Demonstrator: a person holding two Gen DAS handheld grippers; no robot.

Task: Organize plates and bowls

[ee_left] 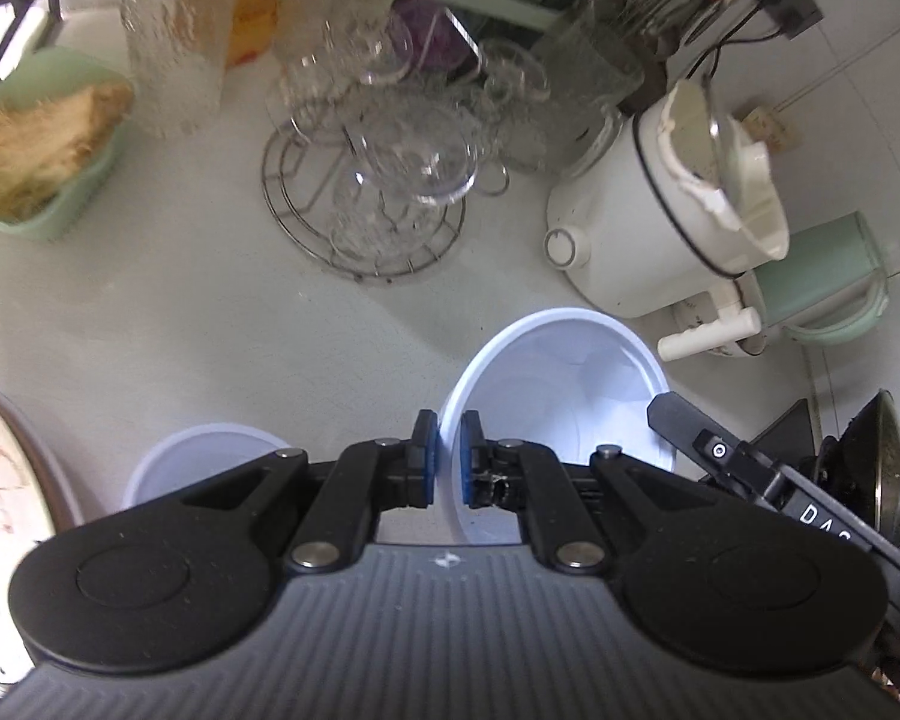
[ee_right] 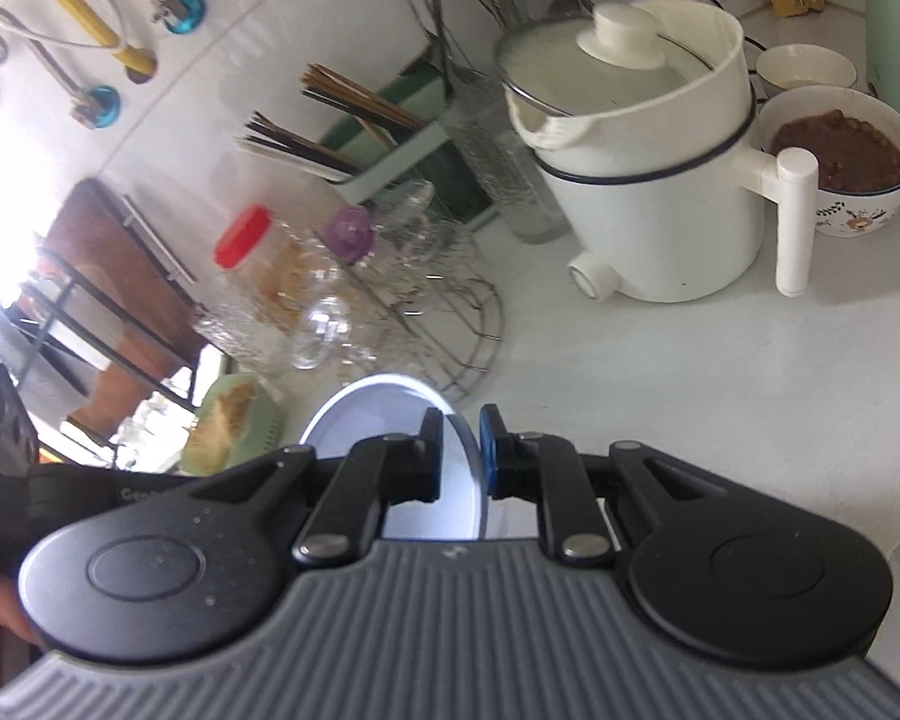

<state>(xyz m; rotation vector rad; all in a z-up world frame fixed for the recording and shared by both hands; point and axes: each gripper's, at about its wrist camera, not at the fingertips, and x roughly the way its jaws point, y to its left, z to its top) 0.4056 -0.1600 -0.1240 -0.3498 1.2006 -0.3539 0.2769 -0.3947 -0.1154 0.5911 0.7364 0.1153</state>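
A white bowl [ee_left: 558, 396] hangs tilted above the pale counter. My left gripper [ee_left: 448, 438] is shut on its near rim, blue pads pressed on either side of the thin wall. The right gripper [ee_left: 669, 414] comes in from the right and meets the same bowl's far rim. In the right wrist view that bowl [ee_right: 384, 420] appears edge-on, with my right gripper [ee_right: 459, 438] shut on its rim. A second white bowl [ee_left: 198, 456] sits on the counter below, partly hidden by my left gripper. A plate with a cat picture [ee_left: 0, 480] lies at the left edge.
A wire rack of glass cups [ee_left: 384, 180] stands just beyond the bowl. Right of it are a white electric pot [ee_left: 660, 210] and a green kettle [ee_left: 822, 276]. A green tub [ee_left: 60, 216] and a plastic jar [ee_left: 168, 48] are at the left. A bowl of brown food [ee_right: 840, 156] sits behind the pot.
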